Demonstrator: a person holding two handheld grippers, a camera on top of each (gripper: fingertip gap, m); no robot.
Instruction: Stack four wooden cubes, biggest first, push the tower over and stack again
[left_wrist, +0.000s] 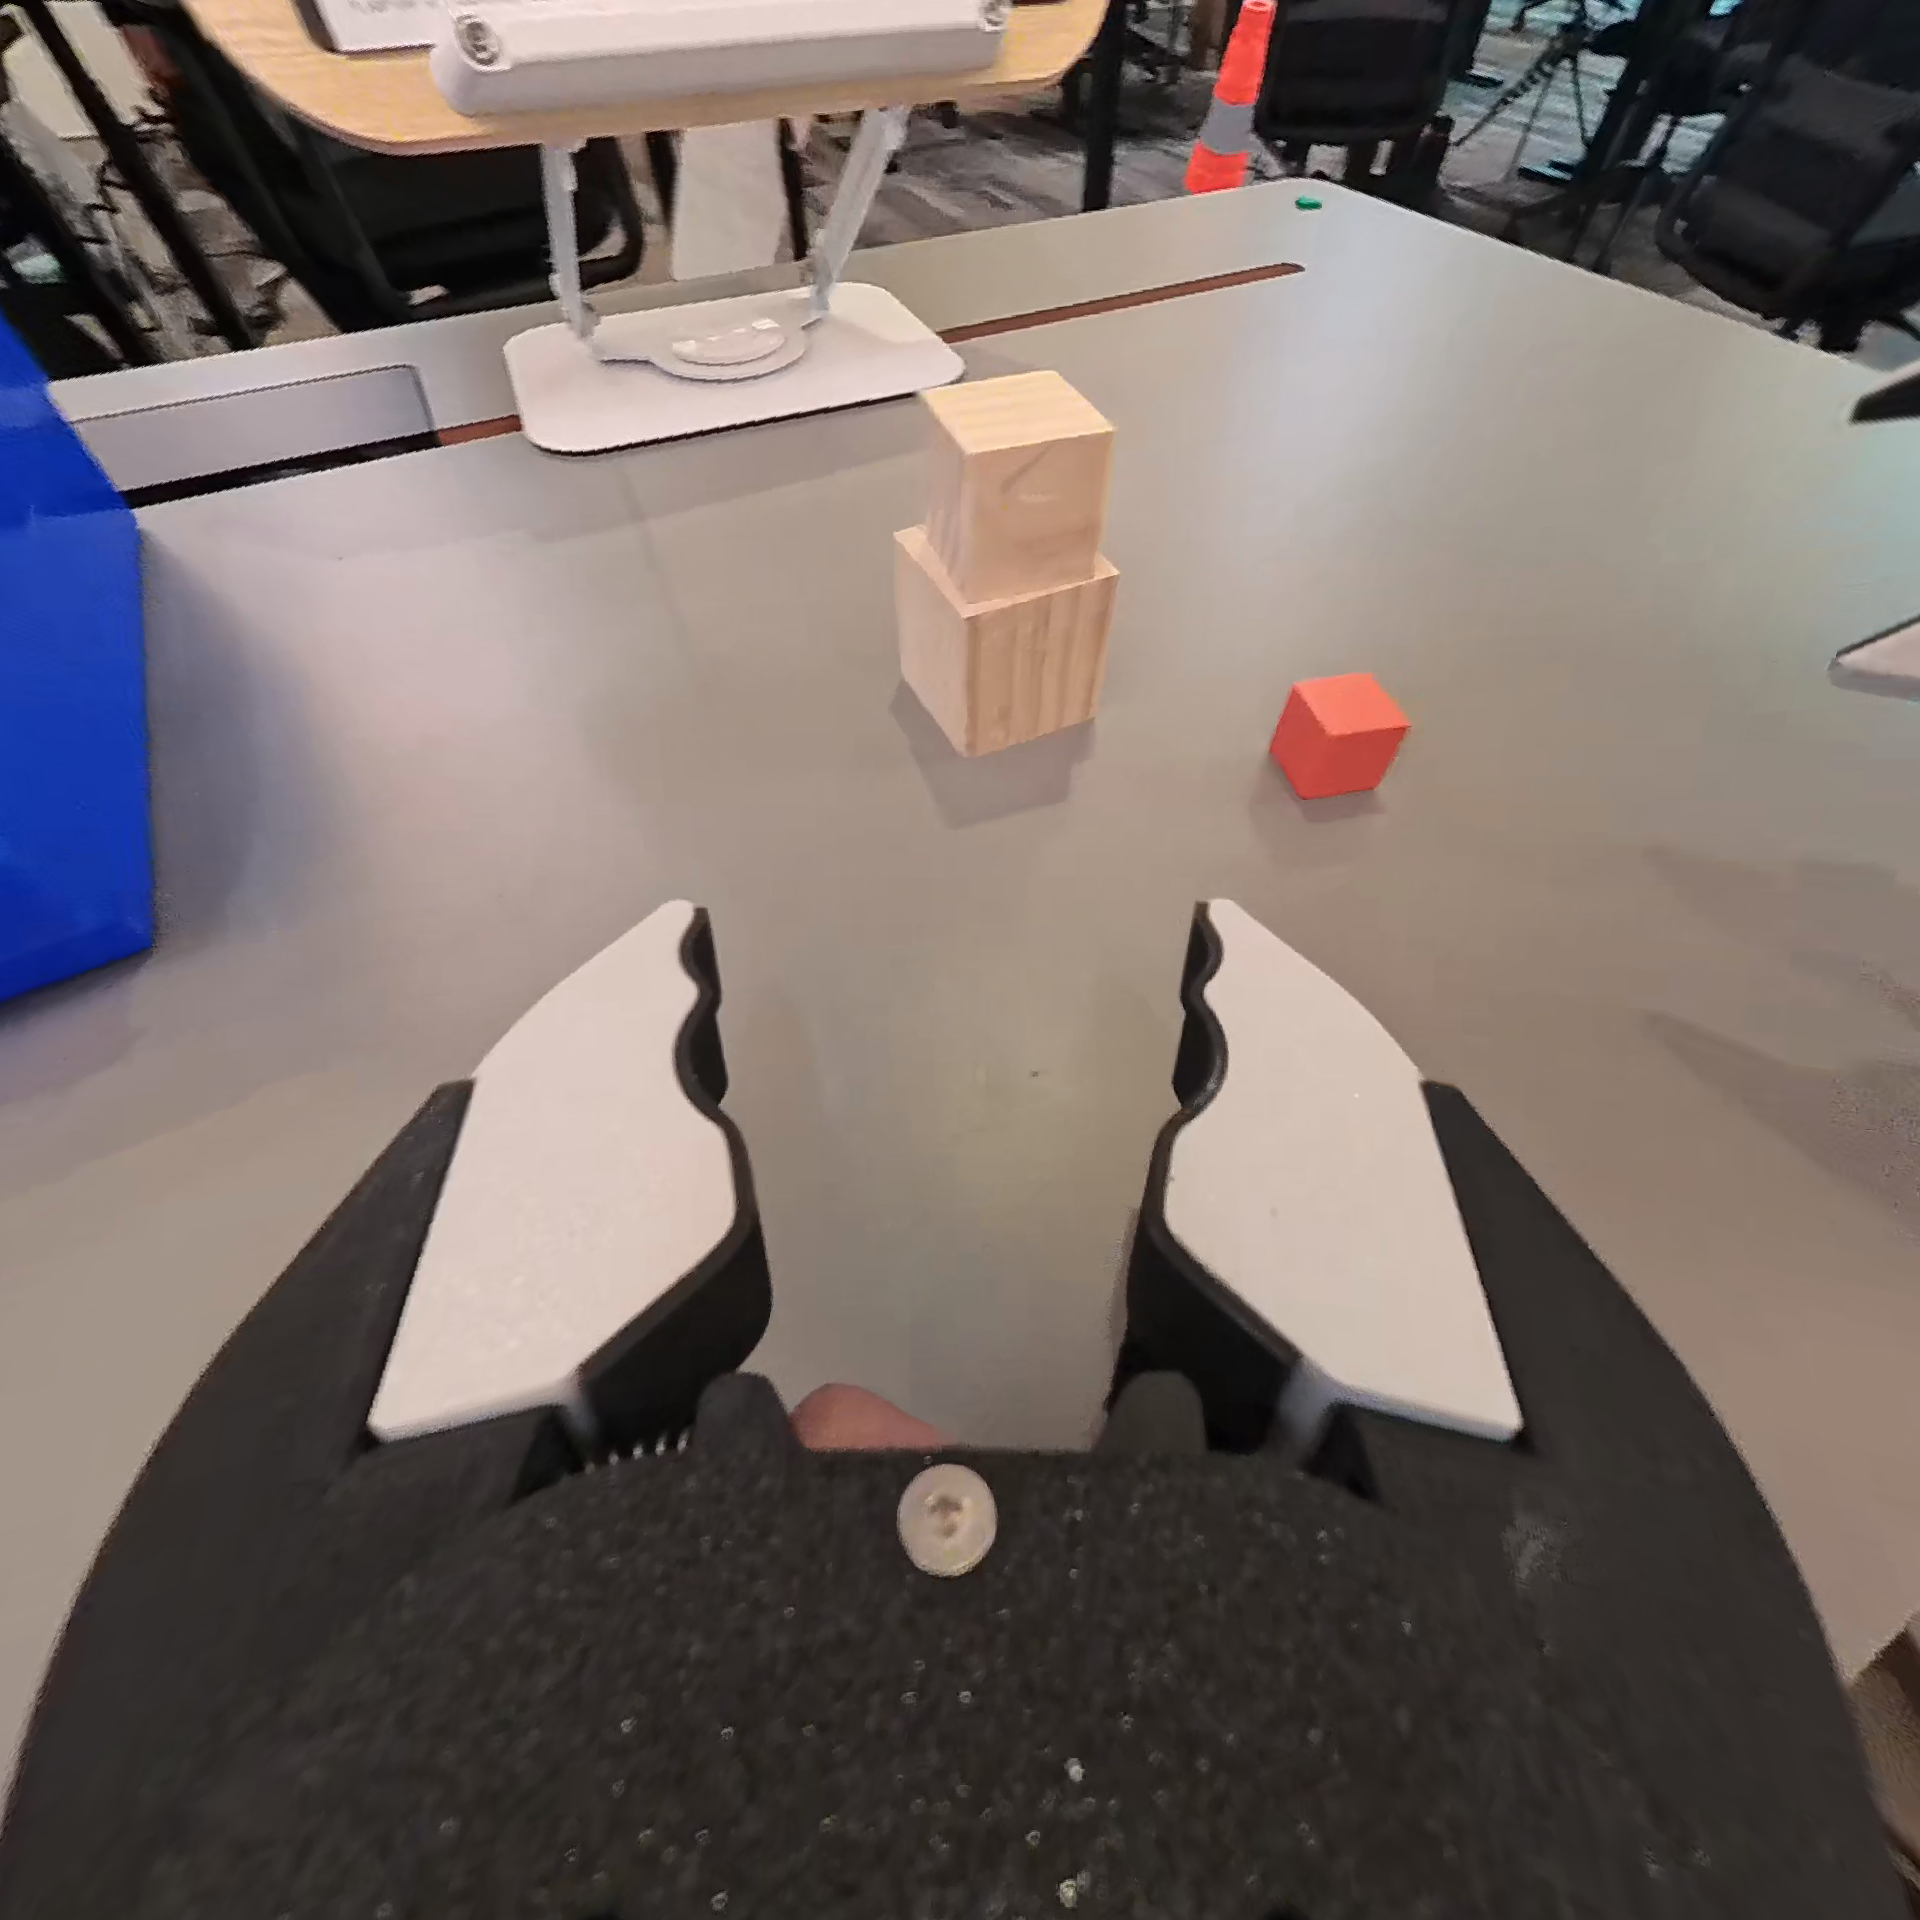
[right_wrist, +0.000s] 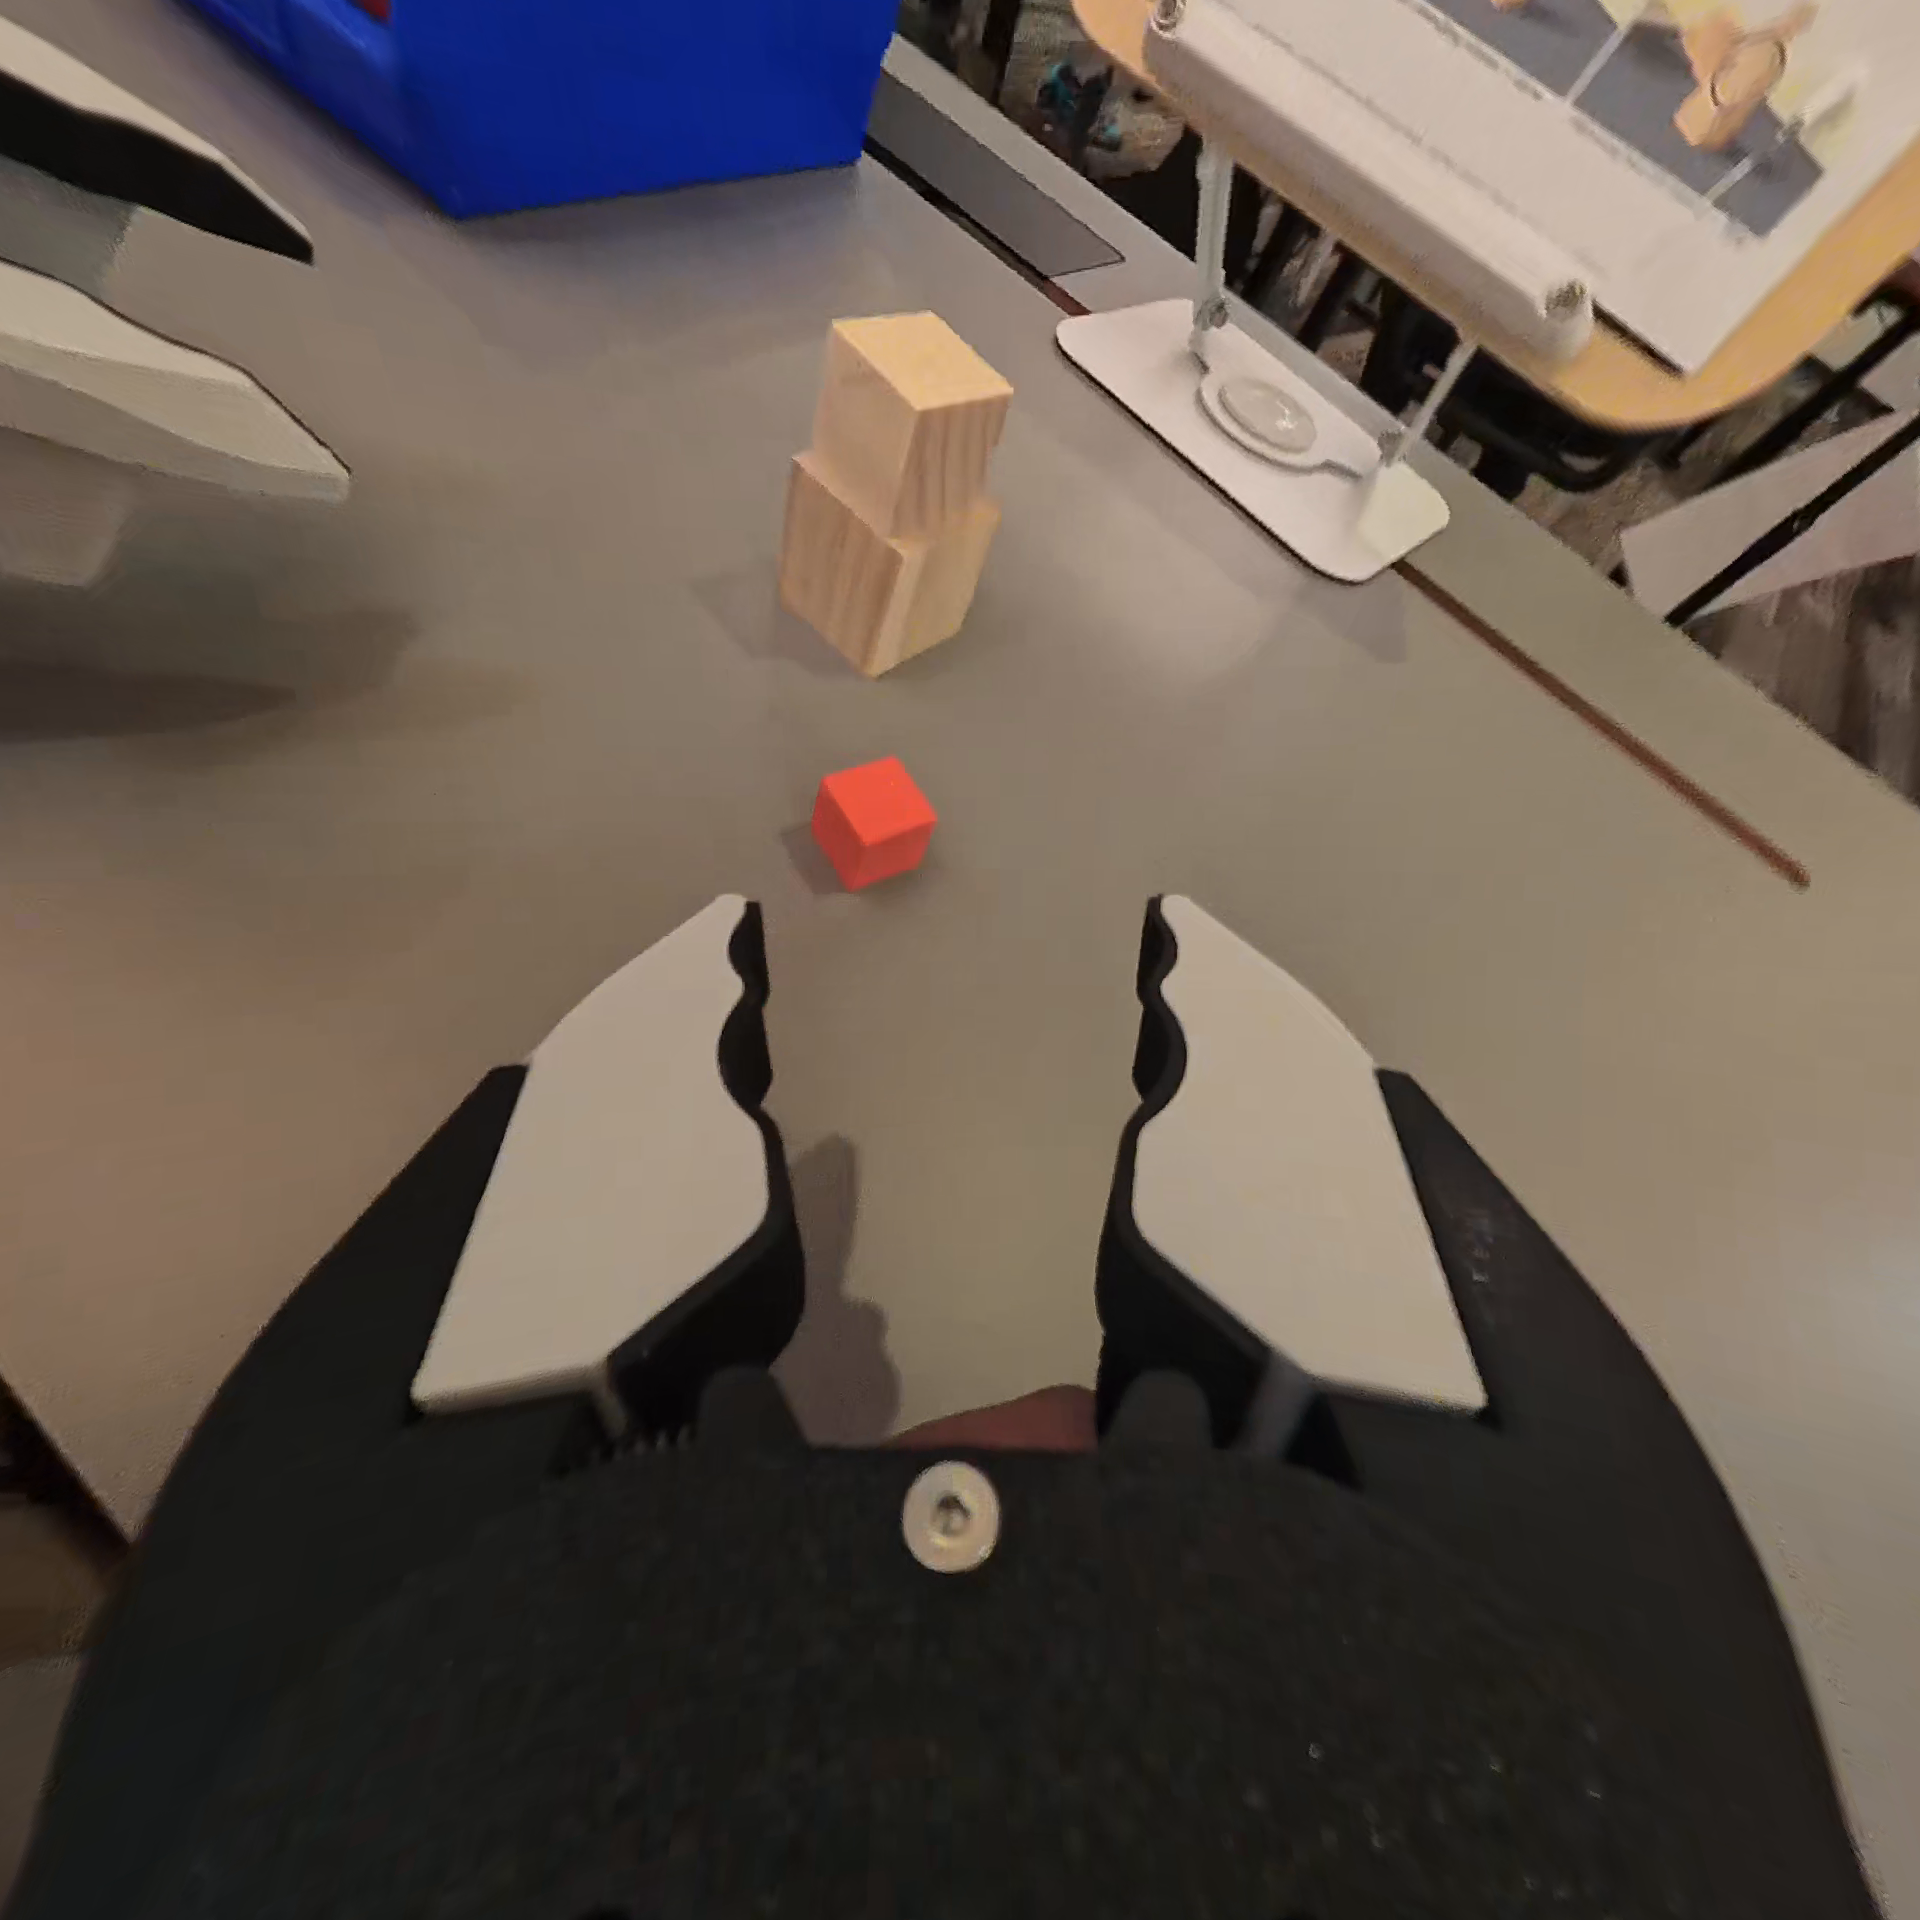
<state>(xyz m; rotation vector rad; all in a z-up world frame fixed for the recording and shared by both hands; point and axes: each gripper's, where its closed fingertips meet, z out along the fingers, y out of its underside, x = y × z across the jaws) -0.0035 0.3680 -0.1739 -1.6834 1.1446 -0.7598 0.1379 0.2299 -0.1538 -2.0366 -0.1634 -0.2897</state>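
On the grey table (right_wrist: 1351, 935) two pale wooden cubes already stand as a short tower: the larger cube (right_wrist: 883, 582) at the bottom, the middle cube (right_wrist: 909, 426) resting on it, turned a little and set slightly off-centre. The small red cube (right_wrist: 873, 823) sits alone on the table, apart from the tower.

The coming move seems to turn on that red cube. In the right wrist view it lies at about 12 o'clock from the right hand-held gripper (right_wrist: 951, 914), just ahead of the fingertips and a shade toward 11, with the tower farther along much the same line. From the left hand-held gripper (left_wrist: 951, 914) the red cube (left_wrist: 1338, 734) lies off at about 1 o'clock and farther away, while the tower (left_wrist: 1006, 566) stands near 12. So the right one looks the nearer and better lined up. A cube has no long axis to match; it shows a corner edge toward the right gripper, so some wrist turn may be needed to meet flat faces.

Both hand-held grippers are spread wide, nothing between the fingers, nothing touched, both clear of the table as far as can be judged. A fourth cube is not visible; it may be out of frame.

A blue bin (right_wrist: 623, 94) and a white stand (right_wrist: 1257, 436) lie toward the table's far edge.
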